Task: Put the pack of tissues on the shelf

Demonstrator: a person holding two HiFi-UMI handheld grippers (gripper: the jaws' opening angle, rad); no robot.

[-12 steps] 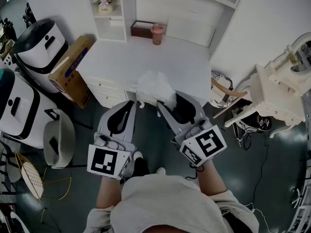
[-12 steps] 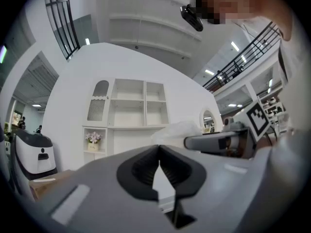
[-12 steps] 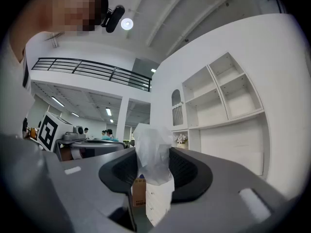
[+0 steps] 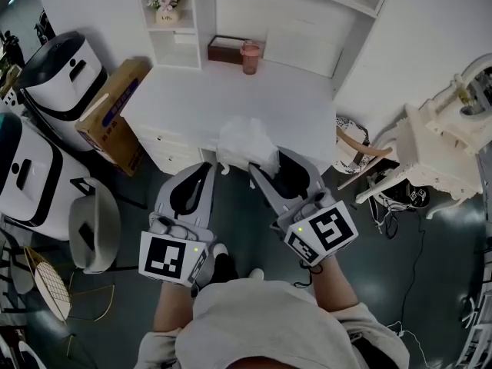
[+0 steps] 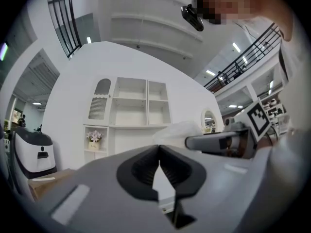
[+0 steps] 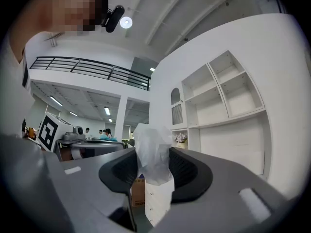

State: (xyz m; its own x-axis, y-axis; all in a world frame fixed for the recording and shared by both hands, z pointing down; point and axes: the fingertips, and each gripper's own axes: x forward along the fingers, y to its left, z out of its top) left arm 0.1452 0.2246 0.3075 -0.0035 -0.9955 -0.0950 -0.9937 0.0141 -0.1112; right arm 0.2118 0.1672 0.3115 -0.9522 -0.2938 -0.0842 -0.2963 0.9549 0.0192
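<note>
My left claw (image 4: pixel 204 164): jaws together, nothing between, idle. My right claw (image 4: pixel 269 162): clamped on the wrapper of the tissue pack (image 4: pixel 244 138), which juts forward past its tips over the desk (image 4: pixel 192 91) edge. The shelf (image 4: pixel 175 28) lies ahead, across the desk, slightly left.

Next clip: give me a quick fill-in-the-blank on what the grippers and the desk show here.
The right gripper is shut on the white plastic-wrapped pack of tissues, while the left gripper holds ____.
The left gripper's jaws are ____.
The box beside the pink cup on the white desk is ____ in colour.
Missing words: nothing; shut; brown.
</note>
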